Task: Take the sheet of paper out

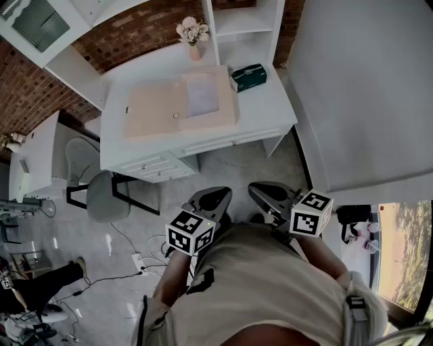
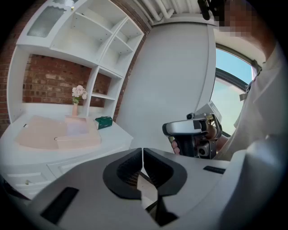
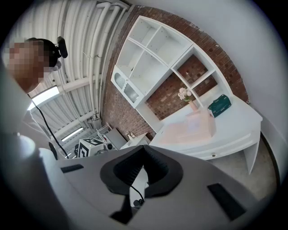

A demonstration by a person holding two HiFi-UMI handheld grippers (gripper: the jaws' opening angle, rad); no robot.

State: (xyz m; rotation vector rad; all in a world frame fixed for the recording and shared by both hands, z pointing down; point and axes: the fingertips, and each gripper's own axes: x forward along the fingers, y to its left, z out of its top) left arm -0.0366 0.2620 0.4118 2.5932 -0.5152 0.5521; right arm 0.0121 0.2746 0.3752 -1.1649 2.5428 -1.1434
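A pale pink folder lies open on the white desk, with a lighter sheet of paper on its right half. The left gripper view shows the same sheet far off, and so does the right gripper view, where the sheet looks small. My left gripper and right gripper hang close to my body over the floor, well short of the desk. Seen from its own camera, the left gripper is shut and empty. The right gripper also has its jaws together, holding nothing.
A green box and a vase of flowers stand at the back of the desk, below white shelves. A grey chair sits left of the desk. Cables trail on the floor. A white wall rises at the right.
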